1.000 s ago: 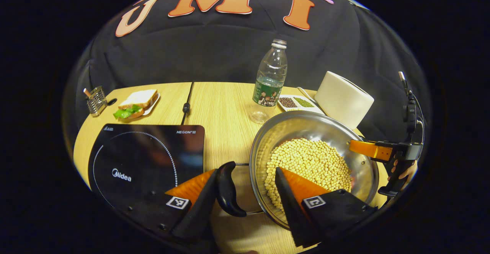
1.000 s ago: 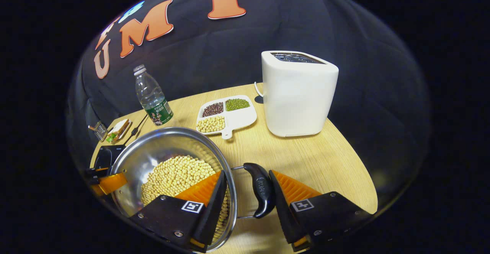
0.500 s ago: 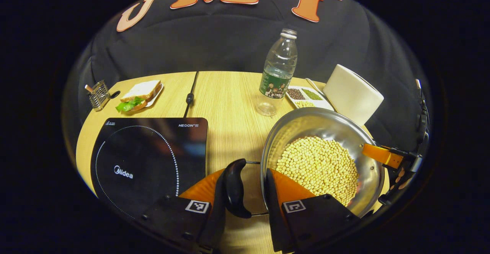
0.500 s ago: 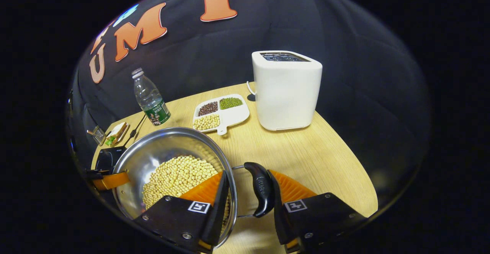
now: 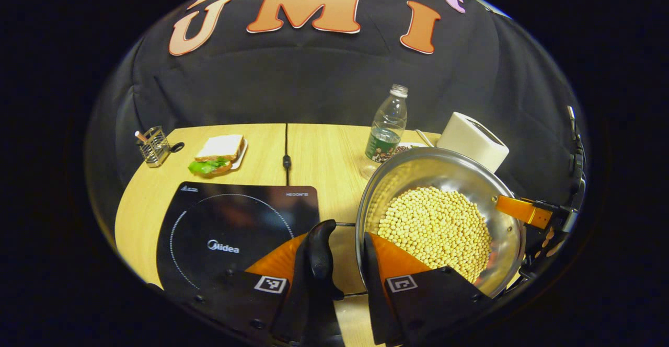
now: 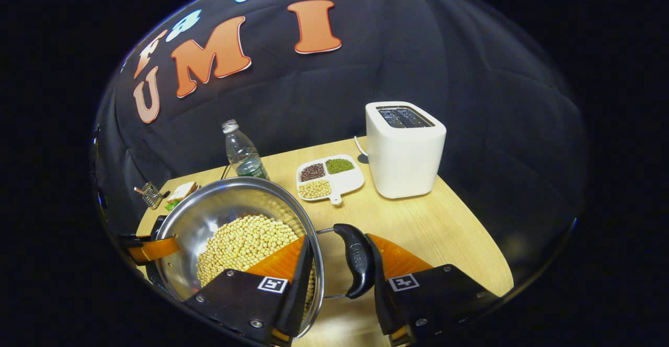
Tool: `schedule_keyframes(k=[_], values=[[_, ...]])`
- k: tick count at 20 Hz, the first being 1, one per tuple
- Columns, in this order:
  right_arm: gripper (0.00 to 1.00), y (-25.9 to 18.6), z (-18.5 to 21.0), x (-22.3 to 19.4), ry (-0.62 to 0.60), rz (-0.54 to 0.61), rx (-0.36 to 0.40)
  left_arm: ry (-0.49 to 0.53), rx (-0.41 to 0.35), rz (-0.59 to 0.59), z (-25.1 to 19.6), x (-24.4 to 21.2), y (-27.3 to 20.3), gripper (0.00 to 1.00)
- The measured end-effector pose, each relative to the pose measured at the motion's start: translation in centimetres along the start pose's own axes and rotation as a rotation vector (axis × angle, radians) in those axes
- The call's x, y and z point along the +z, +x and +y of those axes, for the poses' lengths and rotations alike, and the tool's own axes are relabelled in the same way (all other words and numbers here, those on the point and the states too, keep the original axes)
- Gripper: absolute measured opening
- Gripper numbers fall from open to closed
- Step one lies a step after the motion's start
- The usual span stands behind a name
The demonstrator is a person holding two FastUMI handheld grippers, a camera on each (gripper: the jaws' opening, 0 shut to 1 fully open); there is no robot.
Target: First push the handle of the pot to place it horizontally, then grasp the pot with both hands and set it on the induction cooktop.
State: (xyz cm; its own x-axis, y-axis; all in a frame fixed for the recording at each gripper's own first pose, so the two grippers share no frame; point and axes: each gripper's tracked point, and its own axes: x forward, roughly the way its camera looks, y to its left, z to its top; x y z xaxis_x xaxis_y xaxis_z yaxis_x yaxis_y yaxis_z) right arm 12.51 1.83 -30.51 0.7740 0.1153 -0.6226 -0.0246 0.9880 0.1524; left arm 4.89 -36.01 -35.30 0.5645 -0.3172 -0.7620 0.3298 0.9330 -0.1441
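Pale wood-grain table (image 5: 313, 151) runs across the booth, and we record the following on it. In the left gripper view the black cooktop (image 5: 235, 232) lies flat at about 8 o'clock, with a sandwich (image 5: 217, 153) on its plate and a small wire holder (image 5: 152, 146) beyond it at 10 o'clock. A clear bottle (image 5: 388, 127) stands at 1 o'clock, and a white toaster (image 5: 473, 140) sits just to its right.

We find the steel pot (image 5: 413, 172), holding a heap of pale beans (image 5: 436, 227), at 4 o'clock in this view, to the right of the cooktop and not over it. Whether its base touches the table we cannot tell. The left gripper (image 5: 339, 263) has one finger outside the pot's black handle (image 5: 320, 255) and the other inside the rim over the beans, pinching handle and rim between them.

In the right gripper view the right gripper (image 6: 339, 266) holds the opposite handle (image 6: 355, 263) the same way, one finger inside the pot (image 6: 209, 214) wall and the other pressed against the handle's outer side. A divided dish (image 6: 329, 180) with three sorts of beans lies at 12 o'clock, between the bottle (image 6: 241, 153) and the toaster (image 6: 405, 151). At 9 o'clock we note the other gripper's finger (image 6: 154, 249) at the pot's far rim
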Motion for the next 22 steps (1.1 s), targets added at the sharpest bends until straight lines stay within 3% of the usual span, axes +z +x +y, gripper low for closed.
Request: schedule_keyframes(k=[13,22], values=[[0.55,-0.6,13.3,-0.3,-0.034,0.029,0.11,-0.069,0.094,-0.022,13.3,0.7,-5.2,0.58],[0.55,-0.1,19.8,-1.8,-0.062,0.055,0.156,-0.106,0.141,-0.011,20.2,-0.1,-6.9,0.58]])
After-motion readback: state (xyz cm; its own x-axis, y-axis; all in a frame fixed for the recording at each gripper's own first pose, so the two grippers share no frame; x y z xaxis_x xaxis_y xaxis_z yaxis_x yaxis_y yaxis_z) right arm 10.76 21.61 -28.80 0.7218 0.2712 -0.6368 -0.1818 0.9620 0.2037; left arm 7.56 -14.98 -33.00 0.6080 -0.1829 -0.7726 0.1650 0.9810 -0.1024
